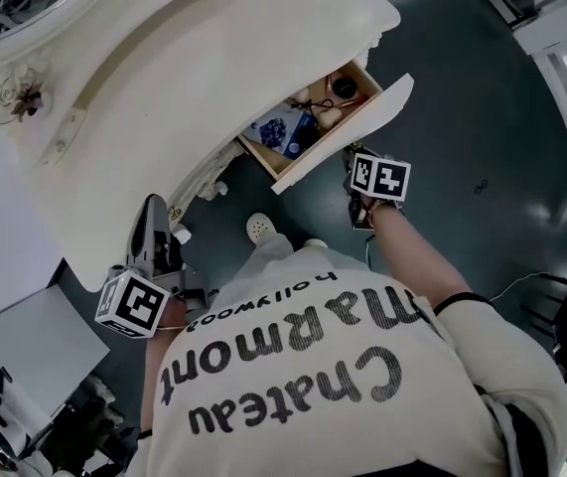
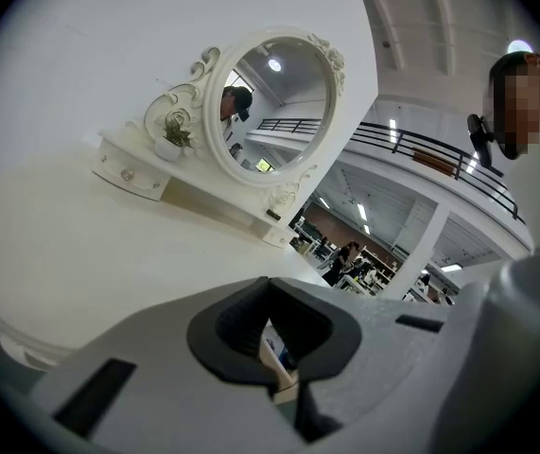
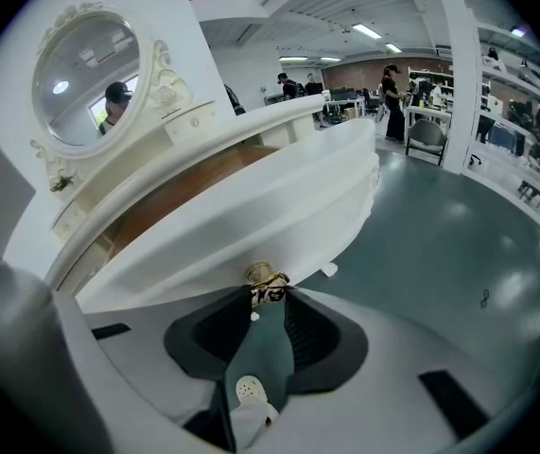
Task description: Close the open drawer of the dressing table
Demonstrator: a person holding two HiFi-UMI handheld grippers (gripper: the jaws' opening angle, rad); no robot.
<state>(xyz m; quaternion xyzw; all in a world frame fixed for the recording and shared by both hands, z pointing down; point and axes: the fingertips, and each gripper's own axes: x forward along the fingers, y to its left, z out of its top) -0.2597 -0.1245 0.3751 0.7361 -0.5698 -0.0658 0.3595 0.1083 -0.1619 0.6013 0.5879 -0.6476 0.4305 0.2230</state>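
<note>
The cream, wood-lined drawer [image 1: 348,132] of the white curved dressing table [image 1: 164,87] is standing pulled well out, its contents showing, so nothing is closed yet. We are pinching its small brass knob [image 3: 266,278] with the right gripper [image 3: 268,296], whose jaws are narrowed onto it. The left gripper [image 2: 270,287] is hovering empty by the table's edge, jaws together. As we are judging it, the whole push inward is remaining.
</note>
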